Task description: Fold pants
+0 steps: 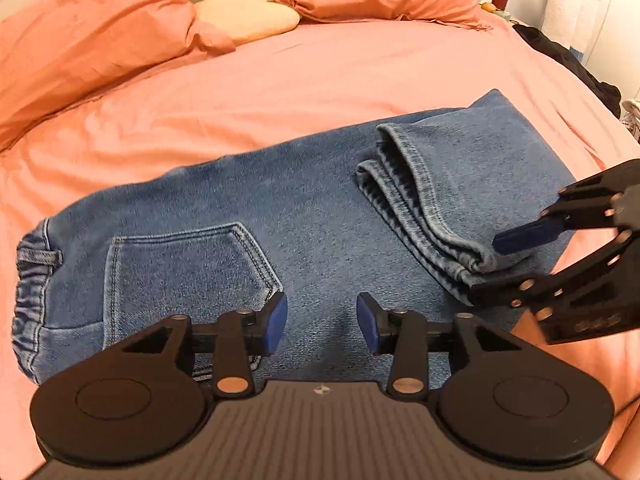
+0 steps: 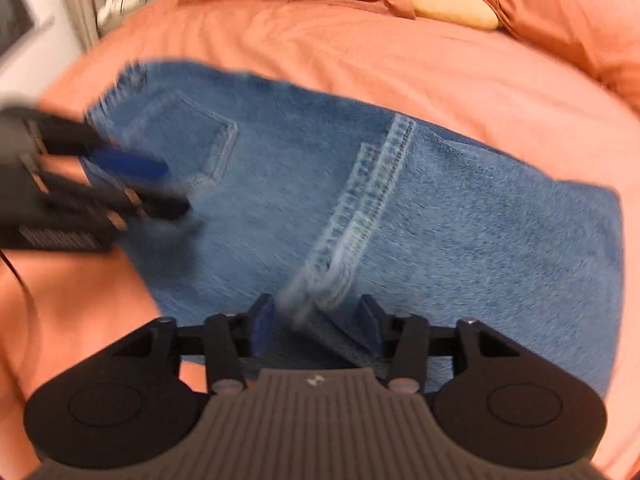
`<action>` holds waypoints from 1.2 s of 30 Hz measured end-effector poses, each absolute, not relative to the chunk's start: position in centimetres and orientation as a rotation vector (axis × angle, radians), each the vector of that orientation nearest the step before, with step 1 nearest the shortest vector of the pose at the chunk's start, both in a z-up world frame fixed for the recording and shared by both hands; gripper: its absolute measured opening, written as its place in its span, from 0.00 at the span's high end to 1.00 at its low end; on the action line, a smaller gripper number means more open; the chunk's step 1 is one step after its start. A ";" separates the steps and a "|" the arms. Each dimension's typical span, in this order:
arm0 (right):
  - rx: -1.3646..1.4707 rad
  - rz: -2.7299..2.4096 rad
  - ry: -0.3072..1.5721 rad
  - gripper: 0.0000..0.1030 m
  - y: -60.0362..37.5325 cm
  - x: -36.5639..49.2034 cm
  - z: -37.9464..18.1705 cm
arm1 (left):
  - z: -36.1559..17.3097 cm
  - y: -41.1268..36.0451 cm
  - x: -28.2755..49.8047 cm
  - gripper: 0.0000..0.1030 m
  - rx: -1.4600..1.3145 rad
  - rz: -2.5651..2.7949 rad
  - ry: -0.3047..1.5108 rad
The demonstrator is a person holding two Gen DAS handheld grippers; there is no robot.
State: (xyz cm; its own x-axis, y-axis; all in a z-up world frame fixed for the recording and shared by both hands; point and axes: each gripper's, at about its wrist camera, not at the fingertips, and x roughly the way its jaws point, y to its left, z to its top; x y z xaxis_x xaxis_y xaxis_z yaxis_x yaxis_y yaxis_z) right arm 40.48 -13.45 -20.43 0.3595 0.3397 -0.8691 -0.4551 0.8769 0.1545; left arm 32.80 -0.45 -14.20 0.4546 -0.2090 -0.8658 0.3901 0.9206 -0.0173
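Two grippers are held over folded jeans [image 1: 248, 208] on a bed [image 1: 320, 80].
The left gripper [image 1: 322, 322] is seen parted, empty; the right gripper [image 2: 316, 326] is parted around the stacked hems [image 1: 420, 204], unclamped.

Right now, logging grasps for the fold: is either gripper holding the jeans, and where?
Neither. The left gripper is open over the jeans beside the back pocket. The right gripper is open, straddling the stacked leg hems without pinching them.

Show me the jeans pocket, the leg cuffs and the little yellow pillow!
back pocket [image 1: 188, 268], left wrist view, middle of the pocket.
leg cuffs [image 1: 404, 176], left wrist view, stacked hems.
yellow pillow [image 1: 246, 14], left wrist view, its top.
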 end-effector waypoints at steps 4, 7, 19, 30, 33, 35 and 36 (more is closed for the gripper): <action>-0.012 0.455 1.102 0.56 -13.2 42.6 -20.4 | -14.7 -0.4 33.3 0.54 0.161 -0.367 1.049; 0.012 0.406 1.160 0.81 -12.8 43.7 -22.0 | -14.8 -0.5 33.6 0.54 0.131 -0.371 1.052; 0.026 0.508 1.179 0.96 -12.6 42.7 -23.2 | -15.8 -2.5 35.6 0.54 -0.010 -0.422 1.063; 0.051 0.537 1.177 0.94 -12.6 43.1 -25.4 | -18.6 -5.9 40.4 0.28 -0.068 -0.393 1.055; 0.059 0.553 1.178 0.94 -12.8 43.5 -25.5 | -19.2 -6.3 41.3 0.36 -0.086 -0.393 1.069; 0.078 0.564 1.180 0.94 -13.1 43.7 -25.6 | -19.4 -6.7 41.4 0.57 -0.078 -0.401 1.082; 0.088 0.569 1.181 0.94 -13.4 43.8 -25.6 | -19.5 -7.1 41.5 0.70 -0.071 -0.408 1.090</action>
